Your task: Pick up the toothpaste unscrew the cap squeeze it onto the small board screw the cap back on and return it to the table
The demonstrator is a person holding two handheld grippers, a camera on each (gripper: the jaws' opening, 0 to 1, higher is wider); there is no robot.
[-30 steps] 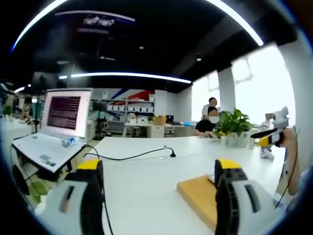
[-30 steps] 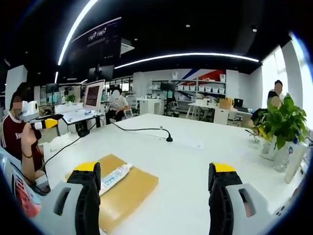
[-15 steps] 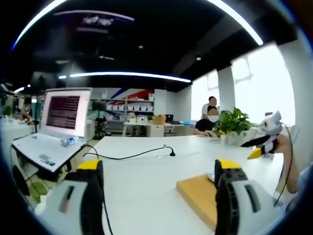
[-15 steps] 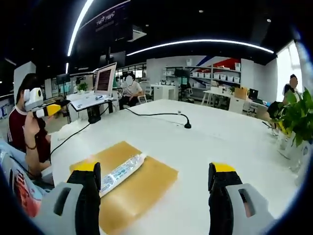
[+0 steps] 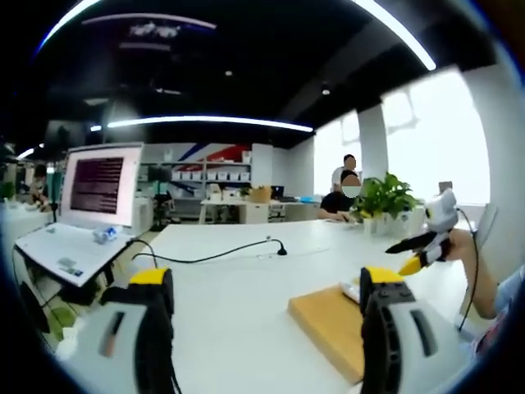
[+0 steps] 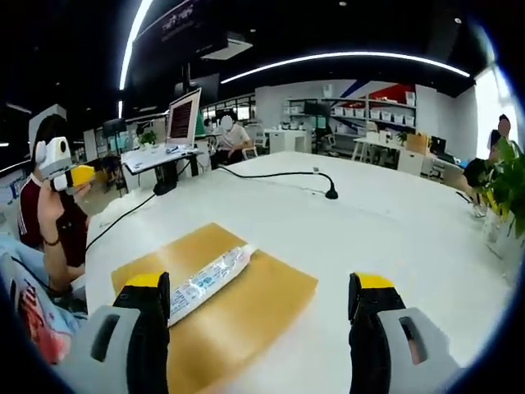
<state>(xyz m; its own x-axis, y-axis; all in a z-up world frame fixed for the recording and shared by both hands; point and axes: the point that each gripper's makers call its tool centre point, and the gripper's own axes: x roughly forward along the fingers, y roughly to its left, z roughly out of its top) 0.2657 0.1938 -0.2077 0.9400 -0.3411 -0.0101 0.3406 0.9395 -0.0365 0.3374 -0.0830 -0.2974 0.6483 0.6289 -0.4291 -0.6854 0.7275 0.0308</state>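
Ahead of the left gripper (image 5: 267, 328), its fingers wide apart and empty, the small board (image 5: 328, 327) lies on the white counter (image 5: 238, 287) beside the right finger. Right gripper view: between the right gripper's (image 6: 258, 328) spread, empty fingers, the toothpaste (image 6: 209, 281) lies on the board by the left finger; its printing is unreadable.

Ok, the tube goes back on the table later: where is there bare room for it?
The widest bare patch of table lies between the board, the black cable and the plants. The board itself is half taken by the tube. The laptop end is crowded.
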